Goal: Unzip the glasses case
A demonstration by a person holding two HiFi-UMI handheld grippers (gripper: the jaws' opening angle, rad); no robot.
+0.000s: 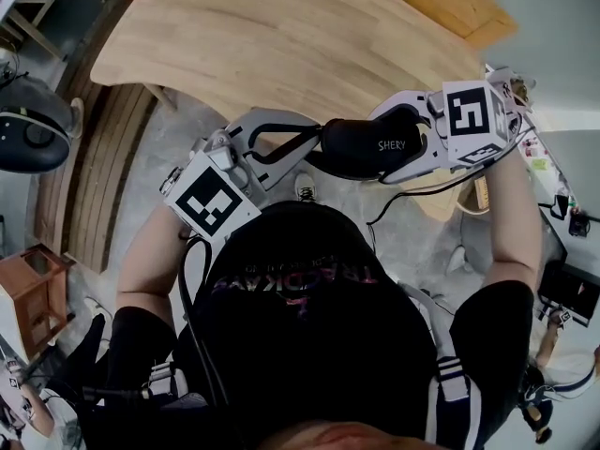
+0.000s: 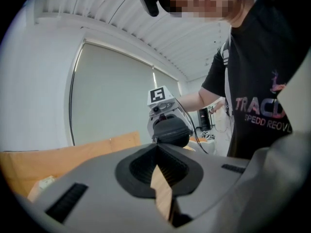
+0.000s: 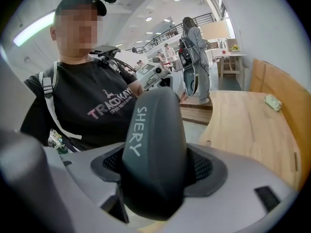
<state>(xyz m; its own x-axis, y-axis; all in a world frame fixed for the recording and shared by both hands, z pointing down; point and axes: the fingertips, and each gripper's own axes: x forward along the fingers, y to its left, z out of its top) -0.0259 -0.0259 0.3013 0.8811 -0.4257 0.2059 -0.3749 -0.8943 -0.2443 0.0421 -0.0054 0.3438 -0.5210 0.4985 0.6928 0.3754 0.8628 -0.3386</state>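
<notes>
A black zipped glasses case (image 1: 366, 146) marked "SHERY" hangs in the air over the table's near edge. My right gripper (image 1: 380, 148) is shut on it, one finger on each broad side. In the right gripper view the case (image 3: 153, 149) stands upright between the pads (image 3: 206, 166). My left gripper (image 1: 314, 148) comes in from the left with its tips together at the case's left end. In the left gripper view the jaws (image 2: 156, 147) meet just under the case (image 2: 171, 130), pinching a small dark zip tab.
A light wooden table (image 1: 281, 36) lies in front, with a small pale thing (image 3: 272, 102) at its far side. A black chair (image 1: 28, 129) and a small wooden box (image 1: 33, 293) stand on the left. People (image 3: 194, 52) stand far behind.
</notes>
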